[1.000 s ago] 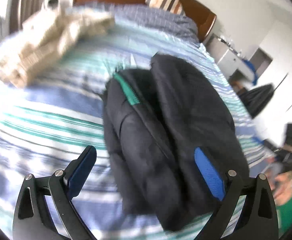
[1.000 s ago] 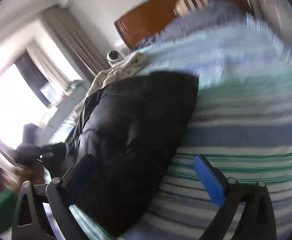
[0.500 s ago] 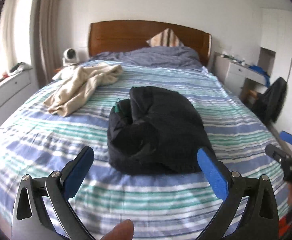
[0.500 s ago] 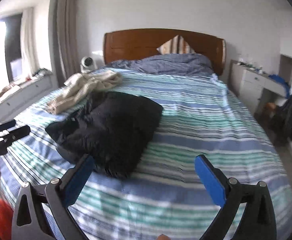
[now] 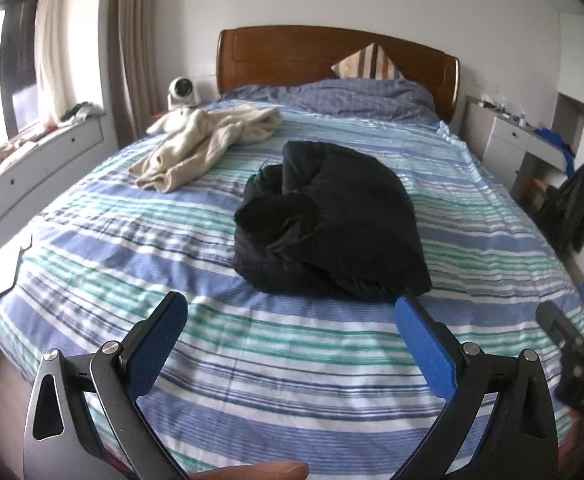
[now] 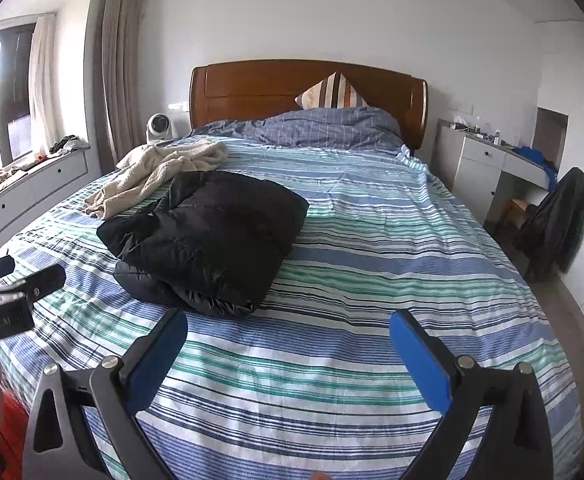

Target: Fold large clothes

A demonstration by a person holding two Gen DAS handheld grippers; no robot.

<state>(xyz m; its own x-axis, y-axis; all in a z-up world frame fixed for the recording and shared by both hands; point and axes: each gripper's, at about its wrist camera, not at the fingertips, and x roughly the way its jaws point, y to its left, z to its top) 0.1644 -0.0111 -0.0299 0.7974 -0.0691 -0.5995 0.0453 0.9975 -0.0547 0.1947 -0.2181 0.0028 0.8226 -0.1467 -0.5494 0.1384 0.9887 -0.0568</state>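
Basically, left wrist view first: the left gripper hangs above the foot end of the striped blue, green and white bed, jaws spread wide and holding nothing. The black padded jacket sits in a compact folded bundle in the middle of the bed, clear of both grippers, which suggests the fold on it is done and it is parked there out of the way. A crumpled cream fleece garment lies unfolded further up towards the left side, just short of the blue checked duvet; likely the next piece to fold. The right gripper shows at the right edge, off the bed. A fingertip shows at the bottom edge. No readable writing in this view.

Right wrist view: the right gripper also hovers over the foot of the bed, jaws spread and empty. The black jacket lies left of centre, its far edge touching or overlapping the cream garment; cannot tell which. Pulled-back, high poses on both sides read as a pause between garments. The left gripper shows at the left edge, with small white lettering on its body, too blurred to read. A white fan-like device by the brown wooden headboard shows no legible brand.
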